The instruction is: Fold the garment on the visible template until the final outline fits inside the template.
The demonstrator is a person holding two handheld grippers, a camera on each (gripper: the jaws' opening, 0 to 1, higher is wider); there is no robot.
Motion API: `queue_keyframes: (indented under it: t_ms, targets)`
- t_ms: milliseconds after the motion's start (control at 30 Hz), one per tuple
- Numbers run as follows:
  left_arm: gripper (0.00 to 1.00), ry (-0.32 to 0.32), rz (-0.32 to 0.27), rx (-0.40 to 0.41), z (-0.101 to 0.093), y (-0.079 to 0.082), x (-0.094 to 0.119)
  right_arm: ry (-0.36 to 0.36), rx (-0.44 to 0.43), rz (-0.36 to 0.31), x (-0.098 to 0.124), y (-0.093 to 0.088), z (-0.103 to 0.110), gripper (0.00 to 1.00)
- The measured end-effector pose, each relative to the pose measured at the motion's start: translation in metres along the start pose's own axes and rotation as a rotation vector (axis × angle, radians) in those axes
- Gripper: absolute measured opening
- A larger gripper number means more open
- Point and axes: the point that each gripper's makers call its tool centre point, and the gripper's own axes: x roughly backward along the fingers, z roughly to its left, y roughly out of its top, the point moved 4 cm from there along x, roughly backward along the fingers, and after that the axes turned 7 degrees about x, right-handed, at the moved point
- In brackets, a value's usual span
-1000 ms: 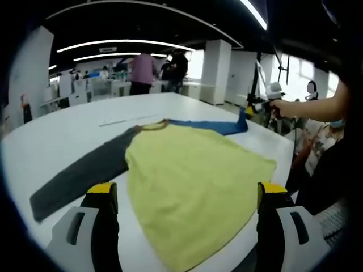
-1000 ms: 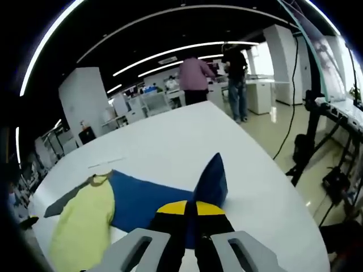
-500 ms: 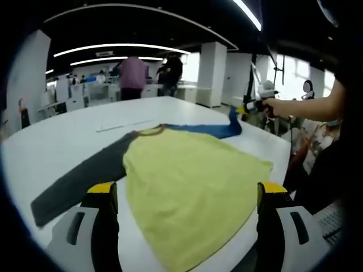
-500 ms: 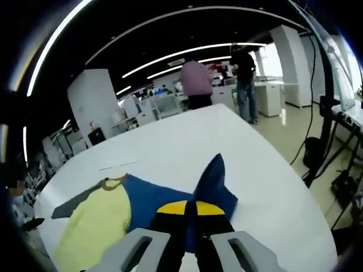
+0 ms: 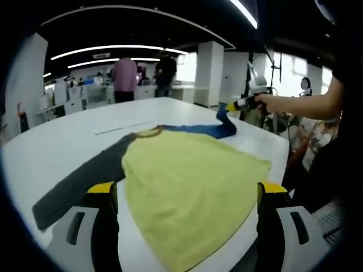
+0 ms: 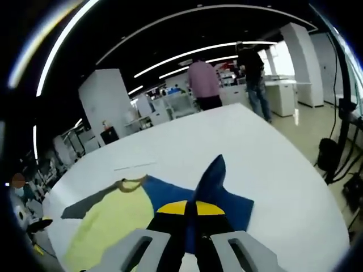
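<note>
A long-sleeved shirt lies flat on the white table [image 5: 51,141]. Its yellow body [image 5: 187,181] is in the middle, with a grey sleeve [image 5: 79,184] stretched left and a blue sleeve [image 5: 198,129] stretched right. My left gripper [image 5: 187,192] hovers open over the shirt's near hem, its jaws wide apart and holding nothing. In the left gripper view, my right gripper [image 5: 233,106] lifts the blue sleeve's end. My right gripper [image 6: 190,208] is shut on that cuff [image 6: 212,173], which stands up above the jaws. The yellow body [image 6: 108,226] lies to their left.
A thin pale strip [image 6: 133,166] lies on the table beyond the collar. Two people [image 5: 125,79] stand at the table's far end. A person's arm [image 5: 300,105] reaches in from the right, near the table's right edge [image 5: 281,147]. Stands and cables rise past it.
My right gripper has carried the blue sleeve's end inward, toward the yellow body, so the sleeve folds up. My left gripper stays open and in place.
</note>
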Motion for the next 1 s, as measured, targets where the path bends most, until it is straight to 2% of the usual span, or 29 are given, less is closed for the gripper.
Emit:
queue_keyframes:
  t_ms: [567, 1000]
  targets:
    - [0.99, -0.006, 0.005, -0.013, -0.001, -0.002, 0.0, 0.098, 0.011, 0.021, -0.021, -0.002, 0.05, 0.0]
    - [0.99, -0.005, 0.014, -0.016, 0.0, -0.005, 0.0, 0.14, -0.009, 0.011, -0.031, 0.001, 0.077, 0.0]
